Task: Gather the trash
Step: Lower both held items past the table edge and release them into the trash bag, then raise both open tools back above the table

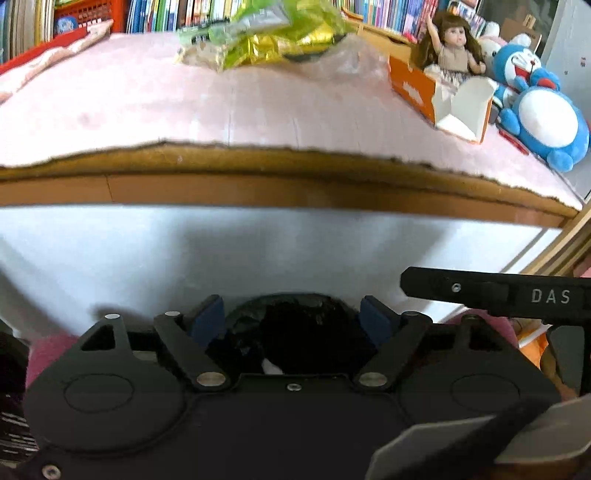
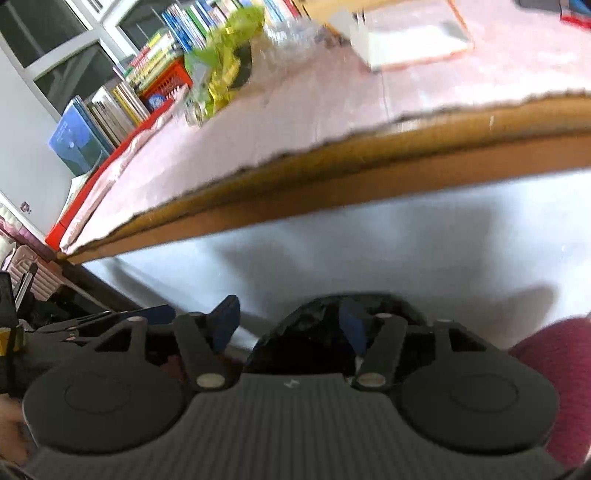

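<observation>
Left gripper (image 1: pixel 291 317) and right gripper (image 2: pixel 291 317): both spread wide below the bench (image 1: pixel 258 184) edge, over a black bag (image 1: pixel 295 332). Green wrapper (image 1: pixel 266 33) lies at the bench's far side.

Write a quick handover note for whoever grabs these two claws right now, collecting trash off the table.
Left claw: open, low in front of the table edge, around something black, possibly a bag; no grip visible.
Right claw: open, also below the edge; the same black thing sits by its right finger.
Trash on the table: green-yellow wrapper and clear plastic at the far side, open orange box to the right near the doll and blue plush.
Done: nothing visibly collected.
Left: wrapper, plastic, box.
</observation>
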